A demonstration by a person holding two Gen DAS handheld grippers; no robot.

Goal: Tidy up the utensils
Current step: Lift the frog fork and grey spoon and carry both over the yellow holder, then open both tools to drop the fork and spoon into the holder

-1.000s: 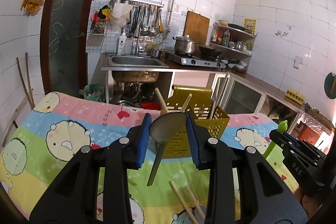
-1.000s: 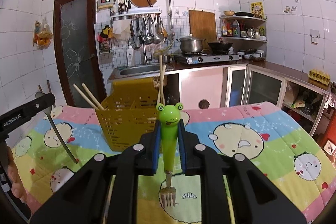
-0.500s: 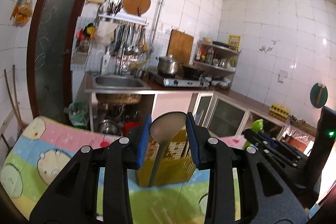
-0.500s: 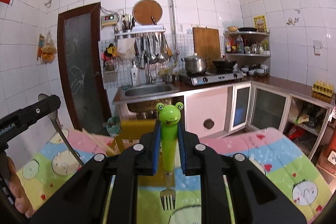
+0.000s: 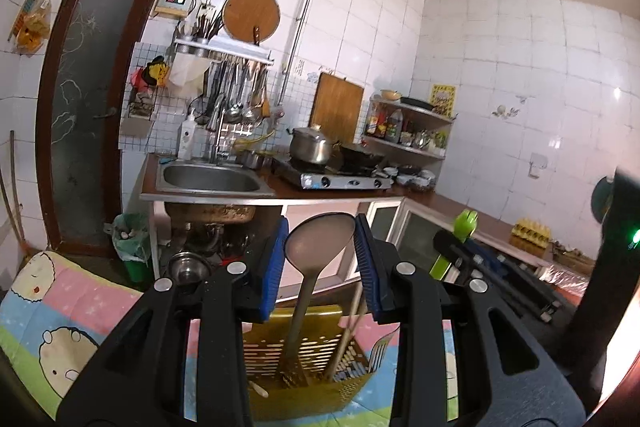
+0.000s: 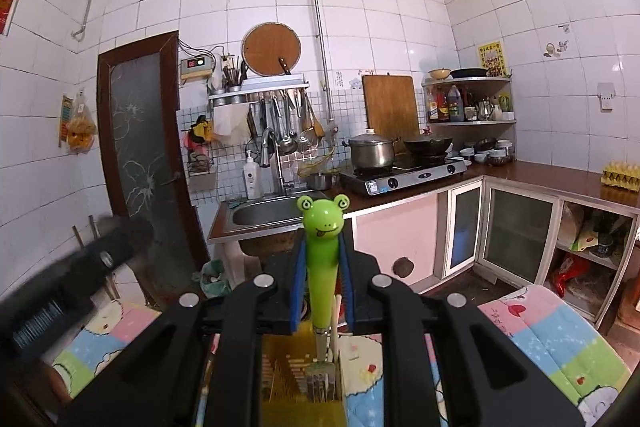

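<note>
Yellow slotted basket (image 5: 304, 383) on cartoon-print blanket (image 5: 60, 327), chopsticks (image 5: 344, 339) inside. Left hand-held gripper (image 5: 320, 263) pinching ladle (image 5: 316, 251) bowl-up, handle inside basket. Right hand-held gripper (image 6: 322, 291) pinching frog-handled fork (image 6: 322, 267), tines over basket. Risks: handle snagging slots, crowding chopsticks, tipping basket. No legible writing.

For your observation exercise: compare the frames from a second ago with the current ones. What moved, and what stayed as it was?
Both tools carried their utensils over the yellow basket. The spoon handle now reaches down into it, and the frog fork tines hang just inside its rim. Unchanged: the left tool grips the spoon bowl, the right tool the fork handle; chopsticks stand in the basket.
</note>
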